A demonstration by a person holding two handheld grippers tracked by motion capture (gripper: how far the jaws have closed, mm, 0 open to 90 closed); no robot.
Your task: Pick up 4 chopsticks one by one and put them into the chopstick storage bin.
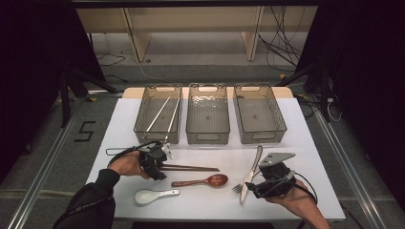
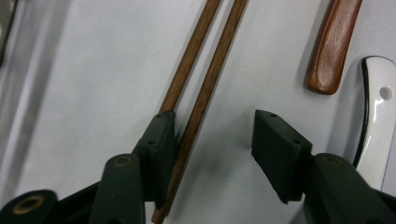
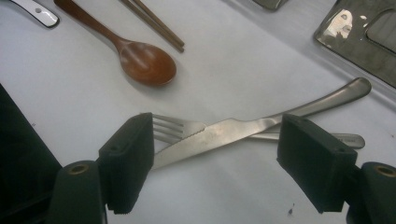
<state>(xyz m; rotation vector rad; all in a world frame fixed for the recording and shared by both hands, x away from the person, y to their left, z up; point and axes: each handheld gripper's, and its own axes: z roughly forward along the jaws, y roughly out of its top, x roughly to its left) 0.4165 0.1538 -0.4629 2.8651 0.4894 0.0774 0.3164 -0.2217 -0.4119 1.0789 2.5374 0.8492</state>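
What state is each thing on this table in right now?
Left gripper: open, jaws astride the brown chopsticks, which lie flat.
Right gripper: open, over the knife lying crossed on the fork.
Wooden spoon: lying flat, untouched.
White spoon: lying flat, untouched.
Left bin: holds two pale chopsticks.
Middle bin: empty.
Right bin: empty.

Two brown wooden chopsticks [image 2: 201,79] lie side by side, flat.
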